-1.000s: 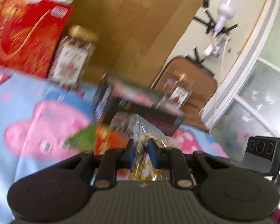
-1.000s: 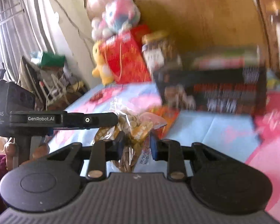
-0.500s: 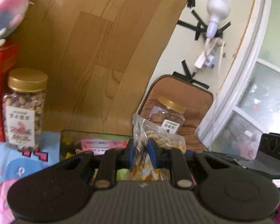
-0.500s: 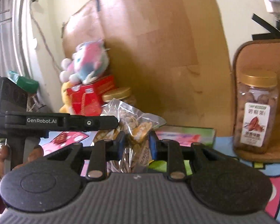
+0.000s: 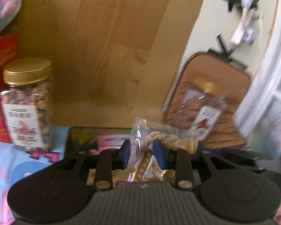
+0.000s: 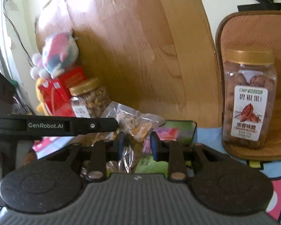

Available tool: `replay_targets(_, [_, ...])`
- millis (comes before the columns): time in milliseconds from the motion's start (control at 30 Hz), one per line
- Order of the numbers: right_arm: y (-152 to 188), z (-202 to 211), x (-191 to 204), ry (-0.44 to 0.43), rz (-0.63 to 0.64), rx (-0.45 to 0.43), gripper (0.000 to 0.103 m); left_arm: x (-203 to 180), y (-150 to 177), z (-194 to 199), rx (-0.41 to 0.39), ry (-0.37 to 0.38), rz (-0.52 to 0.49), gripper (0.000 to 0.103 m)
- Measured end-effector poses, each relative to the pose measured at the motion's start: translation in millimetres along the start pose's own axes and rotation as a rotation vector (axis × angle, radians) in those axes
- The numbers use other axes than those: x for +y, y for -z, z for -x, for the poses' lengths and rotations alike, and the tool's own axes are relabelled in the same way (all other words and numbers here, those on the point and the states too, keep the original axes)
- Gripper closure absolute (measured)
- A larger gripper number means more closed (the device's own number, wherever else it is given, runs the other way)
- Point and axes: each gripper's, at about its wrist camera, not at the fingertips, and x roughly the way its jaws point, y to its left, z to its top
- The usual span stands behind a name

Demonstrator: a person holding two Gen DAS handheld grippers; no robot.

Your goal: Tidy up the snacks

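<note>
Since a second ago you have carried both clear snack bags over the dark box (image 6: 179, 129), and now your left gripper (image 5: 143, 154) and right gripper (image 6: 135, 146) are opening around the twisted-biscuit bag (image 5: 159, 140) and nut bag (image 6: 129, 121), light, crinkly, slippery, best pinched at the seam.

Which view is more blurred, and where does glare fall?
Left wrist view: motion blur smears the right-hand nut jar and window edge. Right wrist view: sharper, pecan jar label readable; bright glare washes the wooden board at upper left.
</note>
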Motion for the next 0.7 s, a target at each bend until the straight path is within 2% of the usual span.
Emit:
replay_targets(33, [2,-1,3,0.048,0.011,-0.010,0.060,-2,1,0,0.007,-0.041,-0.012,0.078])
replay_targets(100, [3,1,5,0.090,0.014,-0.031,0.060,-3,3,2,0.008,-0.076,-0.015,0.078])
replay_targets(300, [6,38,22,0.069,-0.050,-0.111,0.060,-11,11,28,-0.020,-0.129,-0.046,0.078])
replay_targets(567, [33,73,52,0.031,-0.120,-0.128,0.060,-10,28,78,-0.043,-0.137,-0.067,0.077])
replay_targets(700, [48,79,67,0.005,-0.163,-0.099,0.060,19,58,121,-0.090,-0.090,-0.022,0.076])
